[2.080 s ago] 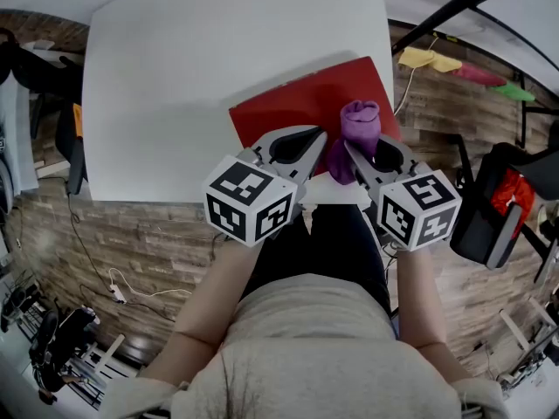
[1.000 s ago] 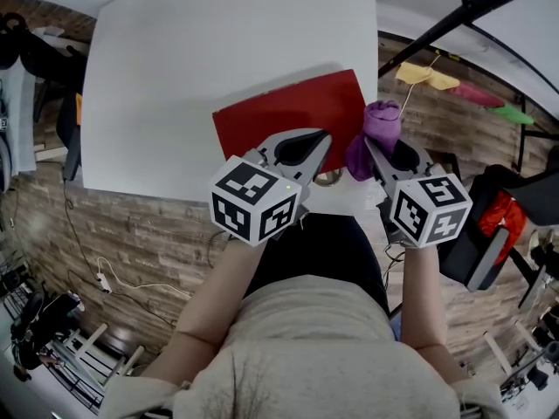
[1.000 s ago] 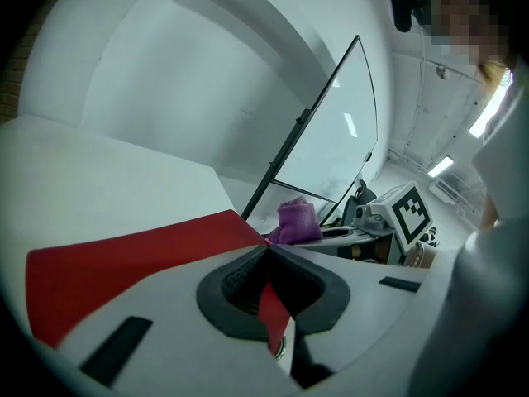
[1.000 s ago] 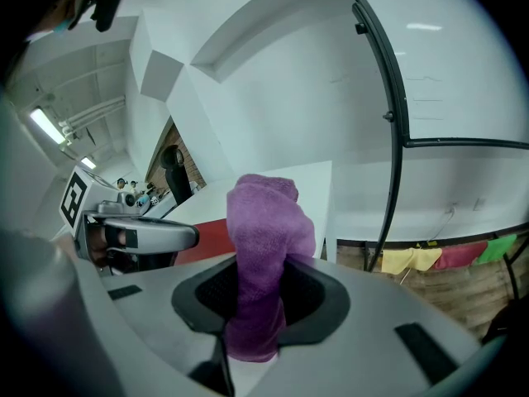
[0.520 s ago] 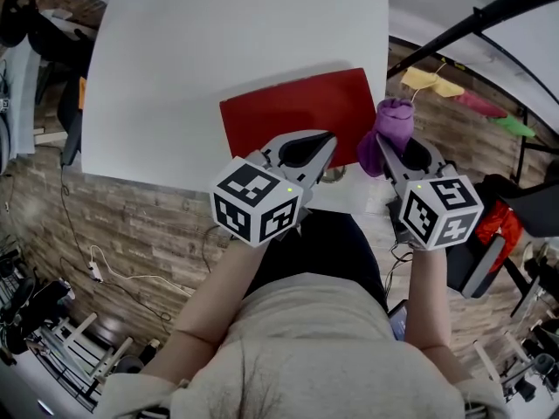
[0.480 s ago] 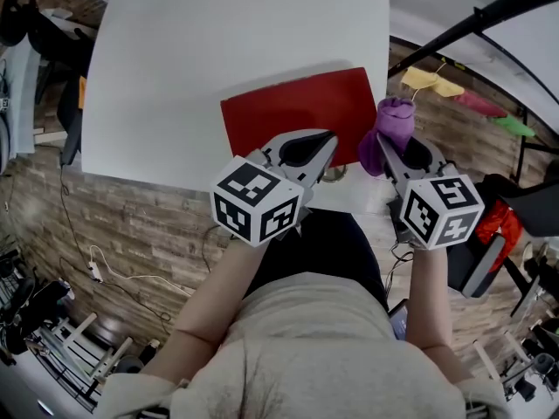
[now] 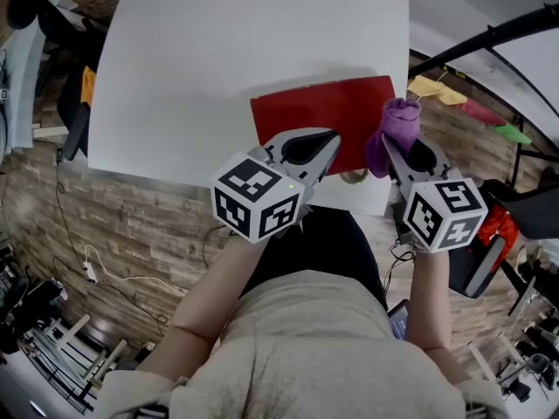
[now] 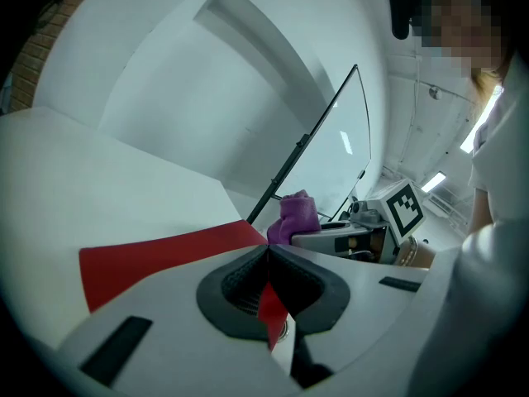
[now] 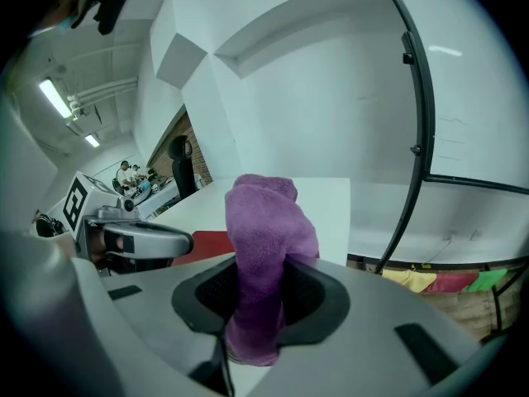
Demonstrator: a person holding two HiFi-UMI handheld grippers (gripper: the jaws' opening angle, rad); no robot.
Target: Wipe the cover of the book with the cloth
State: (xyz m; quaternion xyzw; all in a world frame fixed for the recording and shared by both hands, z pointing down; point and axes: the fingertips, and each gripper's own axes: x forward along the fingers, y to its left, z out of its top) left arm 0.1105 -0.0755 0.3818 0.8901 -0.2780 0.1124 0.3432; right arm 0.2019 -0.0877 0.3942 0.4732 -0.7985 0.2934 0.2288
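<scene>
**Two grippers at the book's near edge**

On the left, the left gripper (image 7: pixel 329 138) hovers with its tips over the near edge of the red book (image 7: pixel 319 112). Its jaws are pressed together at the tips with nothing between them; only a sliver of red cover shows through the gap behind. The book lies flat on the white table (image 7: pixel 218 51), close to the near right corner. To the right, the right gripper (image 7: pixel 390 143) clamps a bunched purple cloth (image 7: pixel 398 119), which sticks up beside the book's right end.

beige t-shirt (image 7: pixel 314 347), dark trousers (image 7: pixel 336 243), grey left gripper (image 7: pixel 332 138) and right gripper (image 7: pixel 390 135), black-and-white marker cubes (image 7: pixel 256 197)
</scene>
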